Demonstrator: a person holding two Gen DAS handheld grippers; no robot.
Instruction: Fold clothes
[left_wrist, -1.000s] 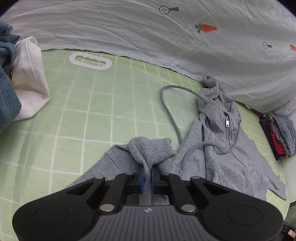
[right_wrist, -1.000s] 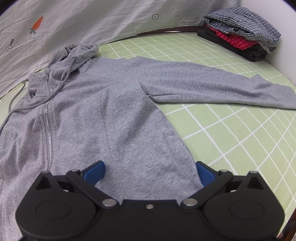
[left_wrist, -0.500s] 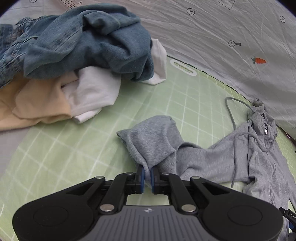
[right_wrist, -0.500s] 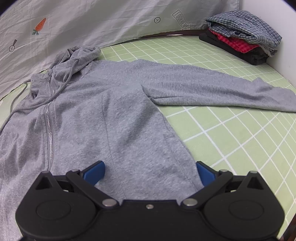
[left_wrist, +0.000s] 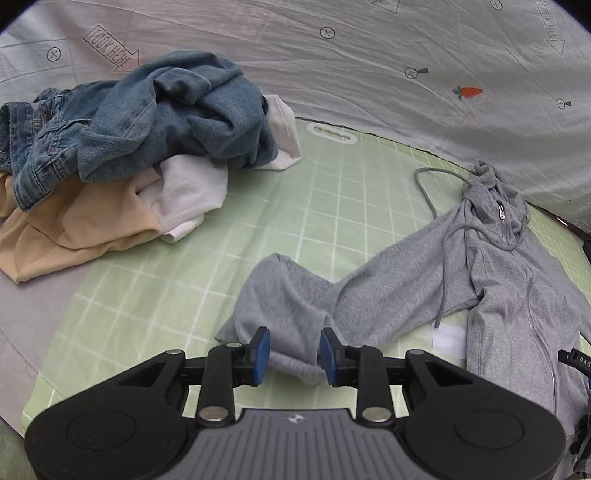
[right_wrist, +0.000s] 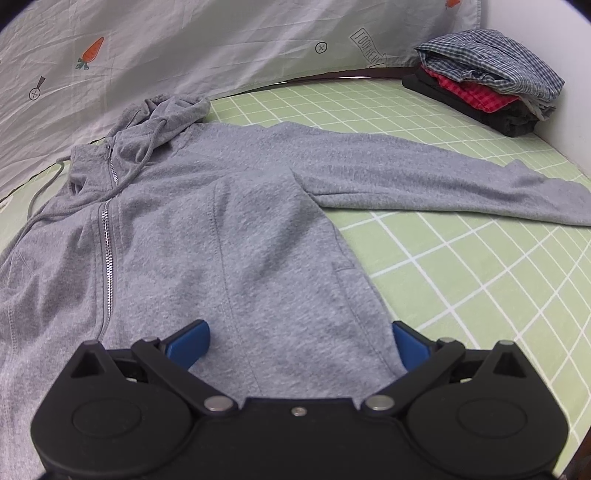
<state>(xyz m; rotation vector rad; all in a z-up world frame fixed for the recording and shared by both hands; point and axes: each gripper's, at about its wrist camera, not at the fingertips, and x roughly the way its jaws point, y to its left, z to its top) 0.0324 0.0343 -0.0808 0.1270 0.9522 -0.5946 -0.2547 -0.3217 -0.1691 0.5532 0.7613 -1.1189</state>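
Note:
A grey zip hoodie (right_wrist: 229, 236) lies front up on the green checked mat (right_wrist: 480, 266), its one sleeve (right_wrist: 443, 181) stretched out to the right. In the left wrist view the other sleeve (left_wrist: 295, 306) lies crumpled toward me. The cuff end sits between the blue pads of my left gripper (left_wrist: 294, 350), whose jaws are opening and no longer press the cloth. My right gripper (right_wrist: 299, 343) stands wide open over the hoodie's hem, its pads apart on either side of the fabric.
A heap of unfolded clothes lies at the left: a denim jacket (left_wrist: 155, 114), a white garment (left_wrist: 184, 192) and a beige one (left_wrist: 74, 229). A folded stack (right_wrist: 491, 77) sits at the far right corner. A printed white sheet (left_wrist: 369, 55) rises behind the mat.
My left gripper pulled the sleeve cuff out to the left, away from the hoodie body, then its jaws parted and let go of the cloth. The right gripper stayed put, open.

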